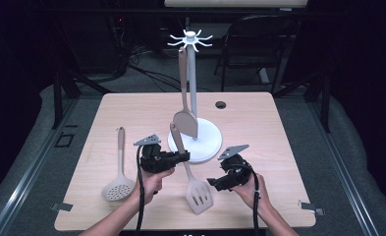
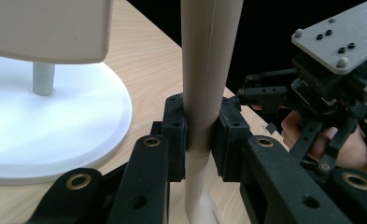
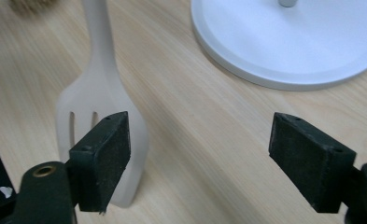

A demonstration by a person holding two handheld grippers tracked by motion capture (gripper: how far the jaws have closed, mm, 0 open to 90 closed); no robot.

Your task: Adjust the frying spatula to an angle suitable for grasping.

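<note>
A beige slotted spatula (image 1: 199, 195) lies with its head on the table and its handle raised toward the white utensil stand (image 1: 200, 142). My left gripper (image 1: 184, 156) is shut on that handle (image 2: 204, 70), with both pads pressed against it just beside the stand's base (image 2: 55, 135). A solid beige spatula (image 1: 185, 120) hangs from a hook at the top of the stand. My right gripper (image 1: 212, 183) is to the right of the spatula's head and stands open. Its jaws (image 3: 204, 144) are wide apart over bare wood, with the slotted head (image 3: 78, 107) behind its left pad.
A beige skimmer spoon (image 1: 118, 187) lies on the left part of the table, with its round head near the front. The stand's pole (image 1: 191, 83) rises at mid-table. A cable hole (image 1: 221, 104) sits near the far edge. A dark chair stands behind the table.
</note>
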